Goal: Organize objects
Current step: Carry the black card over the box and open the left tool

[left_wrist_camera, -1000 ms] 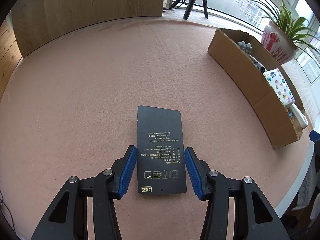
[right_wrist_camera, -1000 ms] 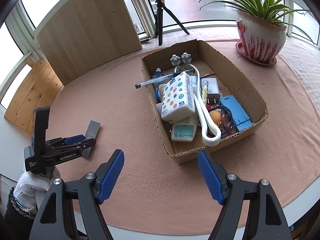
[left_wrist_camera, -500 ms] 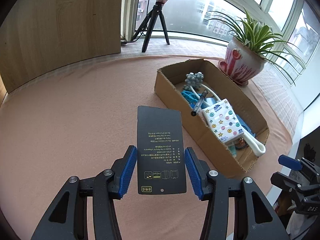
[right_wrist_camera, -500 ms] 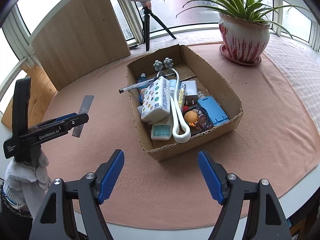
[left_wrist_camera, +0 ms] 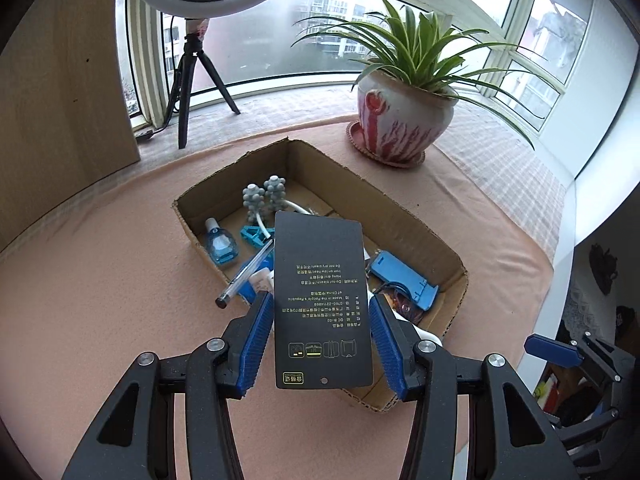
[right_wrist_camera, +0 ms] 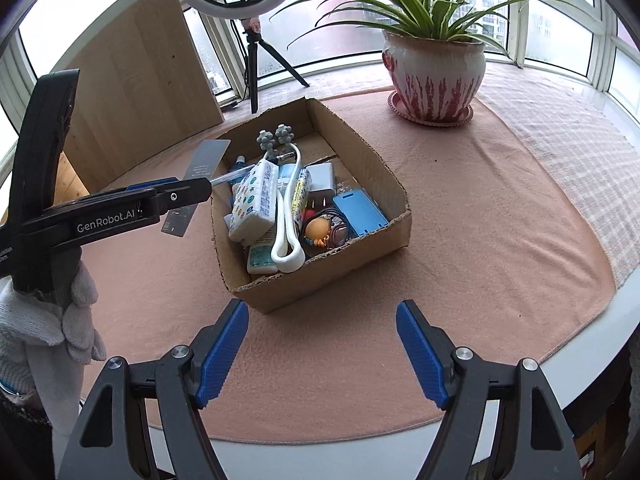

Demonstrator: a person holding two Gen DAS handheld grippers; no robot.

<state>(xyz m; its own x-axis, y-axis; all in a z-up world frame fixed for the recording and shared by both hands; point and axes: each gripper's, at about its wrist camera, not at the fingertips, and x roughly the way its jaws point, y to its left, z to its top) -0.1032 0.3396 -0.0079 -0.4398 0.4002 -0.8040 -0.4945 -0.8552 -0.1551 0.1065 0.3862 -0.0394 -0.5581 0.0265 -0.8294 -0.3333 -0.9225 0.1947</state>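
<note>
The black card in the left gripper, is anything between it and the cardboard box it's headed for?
Nothing visible blocks the black card, clamped in the left gripper. It hangs at the cardboard box near its left wall, though a pen overhangs that wall and a tissue pack stands inside.

The left hand-held gripper (left_wrist_camera: 322, 344) has lifted the black card (left_wrist_camera: 323, 304) off the tabletop (left_wrist_camera: 100, 288) and carried it across, so it now hangs over the box (left_wrist_camera: 404, 224).
</note>
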